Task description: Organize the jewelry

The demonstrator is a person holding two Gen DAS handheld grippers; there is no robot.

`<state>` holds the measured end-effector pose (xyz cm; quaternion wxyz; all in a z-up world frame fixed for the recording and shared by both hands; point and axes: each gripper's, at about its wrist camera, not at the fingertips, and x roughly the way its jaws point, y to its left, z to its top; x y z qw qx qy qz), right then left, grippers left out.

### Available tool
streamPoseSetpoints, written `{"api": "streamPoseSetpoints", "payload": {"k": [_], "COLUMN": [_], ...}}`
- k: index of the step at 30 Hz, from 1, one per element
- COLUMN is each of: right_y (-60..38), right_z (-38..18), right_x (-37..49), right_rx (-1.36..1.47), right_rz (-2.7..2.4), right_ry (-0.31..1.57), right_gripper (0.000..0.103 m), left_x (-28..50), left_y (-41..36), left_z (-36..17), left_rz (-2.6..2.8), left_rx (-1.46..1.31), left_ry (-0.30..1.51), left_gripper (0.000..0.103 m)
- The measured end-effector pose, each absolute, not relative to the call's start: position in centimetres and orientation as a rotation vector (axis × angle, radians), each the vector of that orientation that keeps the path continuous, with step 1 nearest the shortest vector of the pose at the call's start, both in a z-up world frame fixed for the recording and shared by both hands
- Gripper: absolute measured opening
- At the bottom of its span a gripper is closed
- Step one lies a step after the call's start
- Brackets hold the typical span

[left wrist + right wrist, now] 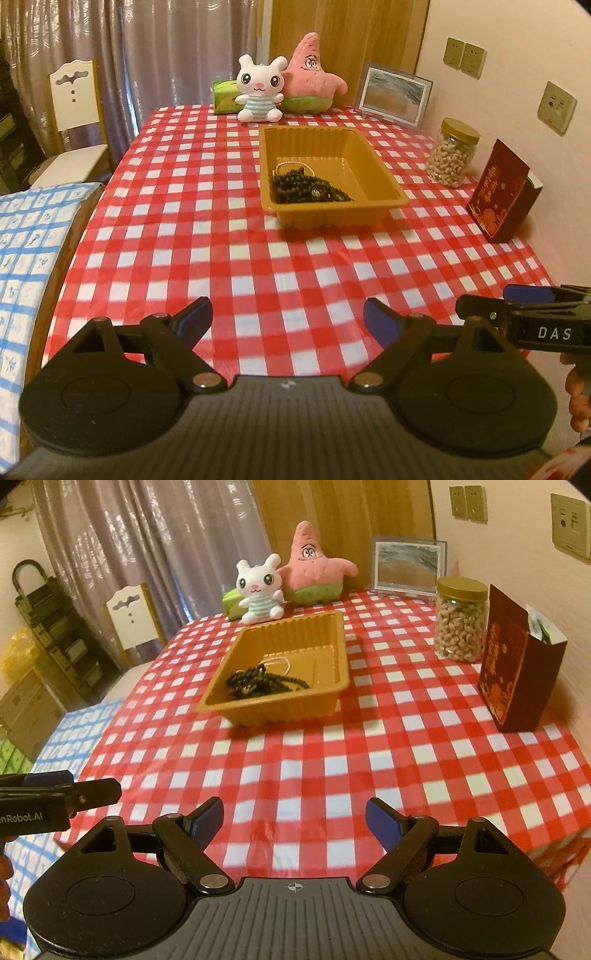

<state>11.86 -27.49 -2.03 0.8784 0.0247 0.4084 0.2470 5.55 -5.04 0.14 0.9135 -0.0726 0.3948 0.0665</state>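
Left gripper, bottom centre of the left wrist view: jaws spread wide, blue pads facing each other across bare cloth, nothing between them. Right gripper, bottom centre of the right wrist view: likewise spread wide and empty. Each tool also intrudes at the lower edge of the other's view, side by side and apart; part of a hand shows at the lower right edge of the left wrist view. Both grippers stand over the near edge of a table covered by a red-and-white checked tablecloth, clear of all objects on it. A blue-and-white checked cloth lies at the left edge of the frame, beside the table. Mid-frame, centre: a tan plastic tray resting flat on the cloth. Inside it, a heap of dark beaded necklaces occupies the near left part of the floor, with a thin pale chain just behind and touching the heap; the remainder of the tray floor is bare. Right side, near the wall: a dark red gift box standing upright, and behind it a clear jar of nuts with a gold lid. Far edge of the table: a white plush rabbit, a pink starfish plush just beside it, a green tissue box behind the rabbit, and a framed picture at upper right. Beyond, upper left: a white chair before grey curtains.
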Motion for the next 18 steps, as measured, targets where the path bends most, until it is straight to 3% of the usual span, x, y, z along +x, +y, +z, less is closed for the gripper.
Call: {"api": "streamPoseSetpoints", "payload": {"k": [18], "right_y": [-26.3], "right_z": [-1.2], "right_x": [6.9], "right_rx": [0.000], "right_rz": [0.606], "right_ry": [0.862], "right_gripper": [0.084], "left_x": [-0.7], "left_y": [-5.8], "left_z": [1.0], "left_rz": [0.181], "left_rx": [-0.148], "left_ry": [0.818], "left_gripper": [0.088]}}
